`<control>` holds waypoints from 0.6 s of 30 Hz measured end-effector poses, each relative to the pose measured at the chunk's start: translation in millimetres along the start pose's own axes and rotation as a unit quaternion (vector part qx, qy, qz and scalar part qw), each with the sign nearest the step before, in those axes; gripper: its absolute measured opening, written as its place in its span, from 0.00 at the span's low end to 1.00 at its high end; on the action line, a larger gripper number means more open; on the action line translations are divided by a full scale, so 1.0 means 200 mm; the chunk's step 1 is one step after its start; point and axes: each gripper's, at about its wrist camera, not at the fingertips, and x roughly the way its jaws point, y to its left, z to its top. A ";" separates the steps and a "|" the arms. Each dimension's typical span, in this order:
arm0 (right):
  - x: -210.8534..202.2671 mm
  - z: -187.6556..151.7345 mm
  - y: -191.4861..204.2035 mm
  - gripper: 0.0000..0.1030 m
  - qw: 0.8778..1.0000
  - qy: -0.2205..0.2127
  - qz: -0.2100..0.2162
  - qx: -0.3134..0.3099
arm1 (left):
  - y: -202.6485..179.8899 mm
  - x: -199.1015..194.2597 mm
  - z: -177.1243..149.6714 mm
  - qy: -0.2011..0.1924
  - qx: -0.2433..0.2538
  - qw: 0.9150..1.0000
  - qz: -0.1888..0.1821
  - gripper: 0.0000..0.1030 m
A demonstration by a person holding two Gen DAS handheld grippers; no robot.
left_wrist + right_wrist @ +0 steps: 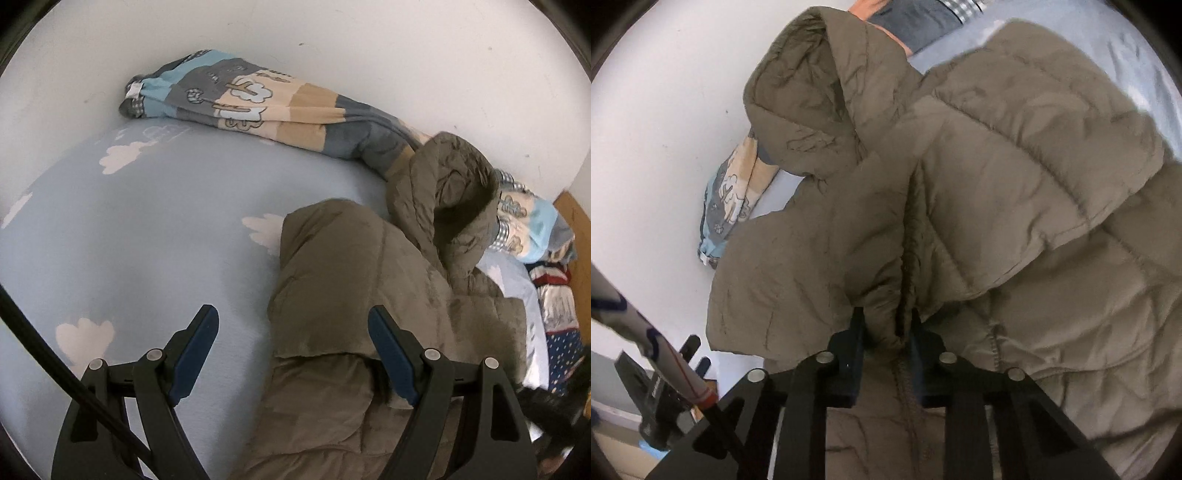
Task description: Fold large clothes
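Observation:
An olive-brown padded hooded jacket [354, 288] lies on a light blue bed sheet with white clouds [140, 229]. Its hood [450, 195] stands up toward the wall. My left gripper [291, 325] is open and holds nothing; its right finger hovers over the jacket's edge, its left finger over bare sheet. In the right wrist view the jacket [1015, 166] fills the frame. My right gripper [888, 321] is shut on a bunched fold of jacket fabric along a seam. The hood [820, 96] shows at the upper left of that view.
A rolled patterned quilt [266, 99] lies along the white wall [332, 37]. More bedding [554, 295] is piled at the right beside a wooden board [572, 214]. In the right wrist view a black stand [661, 398] sits at the lower left.

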 end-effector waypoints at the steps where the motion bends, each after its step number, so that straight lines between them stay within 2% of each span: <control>1: -0.04 0.02 0.02 0.18 1.000 -0.015 -0.019 -0.019 | -0.01 0.00 0.00 -0.002 0.005 1.000 0.002 0.80; 4: -0.18 0.11 0.03 0.18 0.991 -0.057 -0.094 -0.076 | -0.03 0.02 -0.01 0.000 0.012 1.000 0.002 0.80; 8: -0.25 0.23 -0.06 0.18 0.981 -0.062 -0.153 -0.105 | -0.09 0.08 -0.03 0.015 0.024 1.000 0.007 0.80; 13: -0.19 0.25 -0.16 0.18 0.975 -0.049 -0.187 -0.112 | -0.17 0.17 -0.06 0.031 0.063 0.997 0.035 0.80; 18: -0.10 0.25 -0.22 0.20 0.975 -0.049 -0.188 -0.103 | -0.26 0.30 -0.13 0.059 0.132 0.985 0.096 0.80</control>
